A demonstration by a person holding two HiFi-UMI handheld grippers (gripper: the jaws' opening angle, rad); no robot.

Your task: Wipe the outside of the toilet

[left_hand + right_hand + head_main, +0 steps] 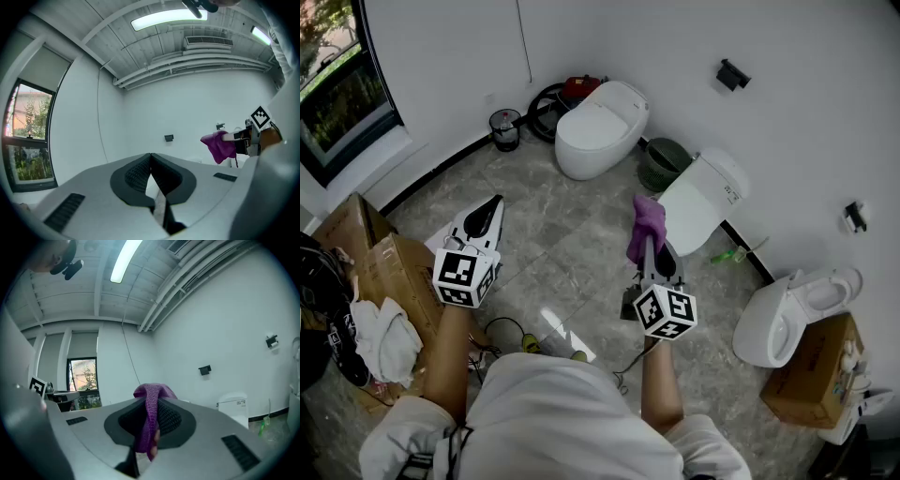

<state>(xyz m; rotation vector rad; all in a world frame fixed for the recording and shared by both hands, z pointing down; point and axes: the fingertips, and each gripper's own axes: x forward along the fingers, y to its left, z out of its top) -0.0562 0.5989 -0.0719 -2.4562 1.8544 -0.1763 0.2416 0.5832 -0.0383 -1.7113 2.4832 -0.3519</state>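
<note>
Purple cloth [647, 223] pinched in our right gripper [149, 404]; left gripper [151, 158] pressed together, empty. Toilet [600, 131] not yet touched; we approach next.

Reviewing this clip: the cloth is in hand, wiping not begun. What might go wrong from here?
1. The right gripper pinches the purple cloth by one narrow fold, and most of it hangs loose; it may slip out under wiping pressure.
2. A black cable loops on the floor close to the person: a likely trip hazard.
3. Several toilets stand here, including a closed toilet and an open-bowl toilet; the wrong one might get wiped.
</note>
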